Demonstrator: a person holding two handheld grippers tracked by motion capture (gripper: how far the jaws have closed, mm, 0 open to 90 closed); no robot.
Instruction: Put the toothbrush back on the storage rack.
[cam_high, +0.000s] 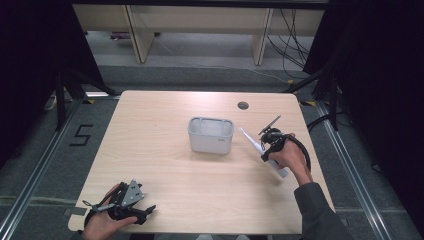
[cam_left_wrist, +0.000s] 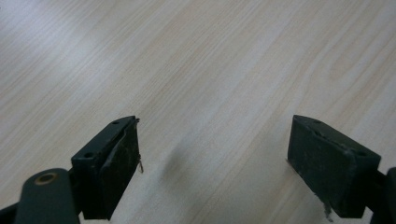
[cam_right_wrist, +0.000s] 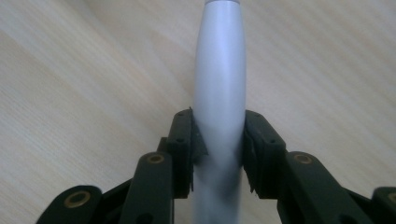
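Pads of the right gripper (cam_right_wrist: 218, 149) clamp a white electric toothbrush (cam_right_wrist: 219, 84); the high view adds its slim head beside the grey box (cam_high: 210, 135). Left gripper (cam_left_wrist: 212, 163) gapes empty.

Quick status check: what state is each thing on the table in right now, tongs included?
Toothbrush: white, clamped in the right tongs, tilted, head toward the holder.
Holder: grey, upright mid-table, open top; contents cannot be told.
Right tongs: shut on the toothbrush handle, pads pressing both sides.
Left tongs: open, nothing between them, over bare table at the near left corner.
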